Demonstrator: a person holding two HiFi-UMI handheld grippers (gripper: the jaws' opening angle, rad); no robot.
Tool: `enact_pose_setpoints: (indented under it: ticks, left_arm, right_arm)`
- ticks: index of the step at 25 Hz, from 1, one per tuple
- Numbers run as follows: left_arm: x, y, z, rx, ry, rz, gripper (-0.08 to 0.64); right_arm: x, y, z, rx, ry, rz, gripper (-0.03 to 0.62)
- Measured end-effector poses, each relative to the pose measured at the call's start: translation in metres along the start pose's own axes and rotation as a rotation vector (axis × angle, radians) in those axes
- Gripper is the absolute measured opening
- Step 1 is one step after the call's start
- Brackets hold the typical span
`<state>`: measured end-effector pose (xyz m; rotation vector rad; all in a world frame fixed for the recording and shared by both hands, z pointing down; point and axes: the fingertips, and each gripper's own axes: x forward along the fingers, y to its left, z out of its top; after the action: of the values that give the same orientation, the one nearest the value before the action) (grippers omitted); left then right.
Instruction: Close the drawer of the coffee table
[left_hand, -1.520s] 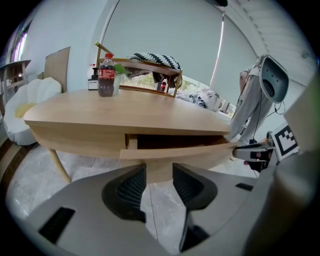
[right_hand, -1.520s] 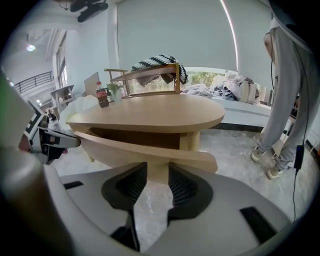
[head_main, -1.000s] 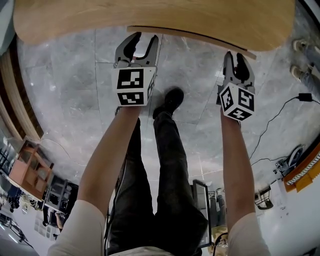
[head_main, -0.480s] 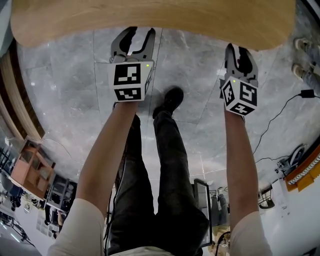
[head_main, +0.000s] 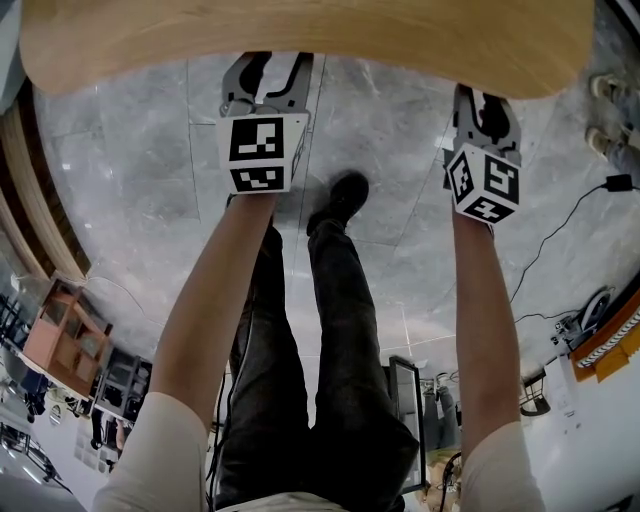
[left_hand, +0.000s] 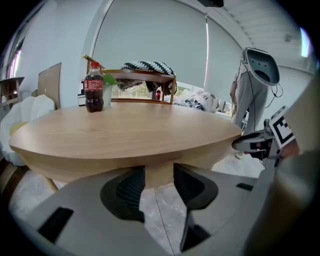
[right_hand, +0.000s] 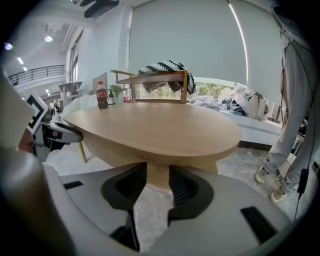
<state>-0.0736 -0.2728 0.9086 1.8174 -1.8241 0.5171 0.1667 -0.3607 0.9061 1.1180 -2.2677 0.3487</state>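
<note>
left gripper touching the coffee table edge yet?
Cannot tell. In the head view the left gripper has its tips hidden under the coffee table rim; the left gripper view shows open jaws framing the wood, contact or gap unclear.

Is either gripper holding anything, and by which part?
Nothing is held. The left gripper and right gripper both have jaws apart, tips at the coffee table edge.
</note>
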Motion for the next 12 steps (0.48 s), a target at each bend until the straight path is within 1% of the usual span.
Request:
enact_pose_setpoints:
  ticks: [4, 8, 12]
  left_arm:
    - [0.0018, 0.0013, 0.0031, 0.003, -0.011, -0.005, 0.190]
    - [0.0052, 0.0036, 0.0063, 0.015, -0.047, -0.009, 0.190]
    - [0.0066, 0.0040, 0.0064, 0.036, -0.079, -0.015, 0.190]
  right_arm:
    - [0.0023, -0.0010, 0.0038, 0.008, -0.012, -0.016, 0.153]
    - [0.0064, -0.0011, 0.0071, 0.014, -0.045, -0.037, 0.156]
    - [0.0073, -0.0015, 0.0075, -0.001, -0.073, -0.047, 0.158]
